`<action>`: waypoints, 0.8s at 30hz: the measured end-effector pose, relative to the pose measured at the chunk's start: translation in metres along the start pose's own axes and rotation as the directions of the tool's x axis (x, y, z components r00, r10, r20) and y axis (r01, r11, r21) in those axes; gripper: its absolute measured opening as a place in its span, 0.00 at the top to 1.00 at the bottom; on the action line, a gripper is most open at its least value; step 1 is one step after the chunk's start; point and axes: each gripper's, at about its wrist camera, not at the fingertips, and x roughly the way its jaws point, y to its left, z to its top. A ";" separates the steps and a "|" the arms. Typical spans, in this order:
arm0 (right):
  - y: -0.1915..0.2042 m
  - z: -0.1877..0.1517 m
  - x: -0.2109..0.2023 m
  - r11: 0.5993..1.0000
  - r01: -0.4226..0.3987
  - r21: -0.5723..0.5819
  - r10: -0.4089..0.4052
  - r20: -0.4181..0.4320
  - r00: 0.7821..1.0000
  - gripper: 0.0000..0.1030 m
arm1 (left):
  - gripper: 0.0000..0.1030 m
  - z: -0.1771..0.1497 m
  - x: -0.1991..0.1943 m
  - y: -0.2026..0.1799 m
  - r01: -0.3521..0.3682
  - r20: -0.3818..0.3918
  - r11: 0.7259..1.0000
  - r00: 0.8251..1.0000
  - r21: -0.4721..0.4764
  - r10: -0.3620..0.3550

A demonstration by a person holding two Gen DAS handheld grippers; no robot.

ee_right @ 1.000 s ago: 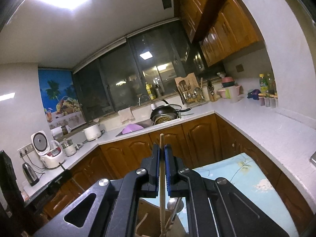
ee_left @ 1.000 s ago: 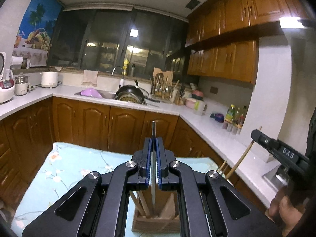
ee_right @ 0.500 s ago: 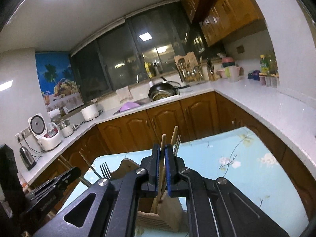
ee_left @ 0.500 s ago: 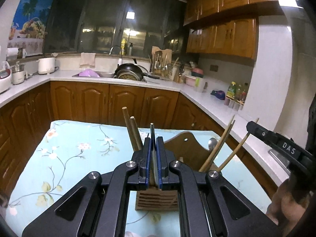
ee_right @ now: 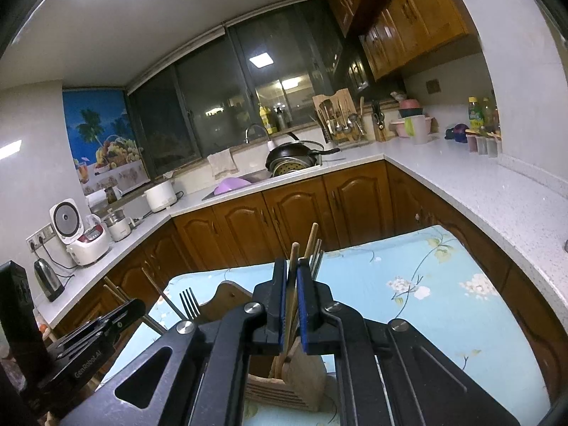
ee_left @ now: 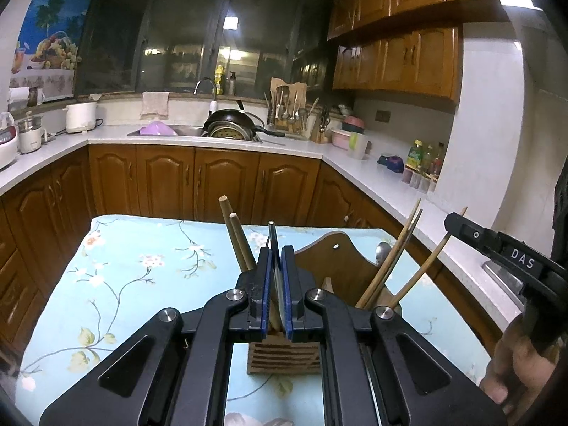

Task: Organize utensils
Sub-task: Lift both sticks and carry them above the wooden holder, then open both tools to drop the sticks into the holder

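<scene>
A wooden utensil holder (ee_left: 284,356) stands on the floral blue tablecloth (ee_left: 142,273), with chopsticks (ee_left: 236,241), more chopsticks (ee_left: 397,255) and a spoon (ee_left: 382,250) standing in it. My left gripper (ee_left: 276,285) is shut on a thin dark-handled utensil (ee_left: 272,238) that points up, its lower end down at the holder. My right gripper (ee_right: 291,305) is shut on a wooden chopstick (ee_right: 293,259) over the same holder (ee_right: 284,387), beside a fork (ee_right: 190,305). The right gripper body (ee_left: 511,259) shows at the left view's right edge.
Wooden base cabinets (ee_left: 198,181) under a white L-shaped counter (ee_left: 358,167) ring the table. A sink with a black pan (ee_left: 232,124), a utensil rack (ee_left: 287,106), bottles (ee_left: 422,159) and rice cookers (ee_right: 83,234) sit on the counter.
Both grippers have tipped down and lowered toward the holder. The holder and tablecloth have come fully into view, and the held utensils have sunk toward the holder's slots.
</scene>
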 end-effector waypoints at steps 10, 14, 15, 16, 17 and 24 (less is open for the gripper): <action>-0.010 -0.008 -0.014 0.999 -0.013 0.045 0.012 0.011 1.000 0.55 | 0.51 -0.007 -0.019 -0.007 0.009 0.001 1.000 1.000 -0.015 -0.009; -0.014 -0.014 -0.030 0.998 -0.022 0.061 0.020 0.024 1.000 0.55 | 0.48 -0.017 -0.038 -0.005 0.008 0.018 0.999 1.000 -0.040 -0.007; -0.015 -0.017 -0.034 0.998 -0.020 0.065 0.019 0.025 1.000 0.55 | 0.48 -0.021 -0.042 -0.003 0.010 0.016 0.999 1.000 -0.051 -0.009; -0.016 -0.020 -0.038 0.997 -0.022 0.071 0.020 0.026 0.999 0.53 | 0.48 -0.024 -0.046 -0.002 0.011 0.014 0.998 1.000 -0.061 -0.010; -0.017 -0.022 -0.040 0.997 -0.024 0.077 0.022 0.025 0.999 0.51 | 0.48 -0.028 -0.050 0.000 0.011 0.011 0.998 1.000 -0.068 -0.010; -0.017 -0.055 -0.068 0.994 -0.041 0.098 0.041 0.003 0.999 0.43 | 0.39 -0.061 -0.082 0.007 -0.017 -0.016 0.995 1.000 -0.101 0.016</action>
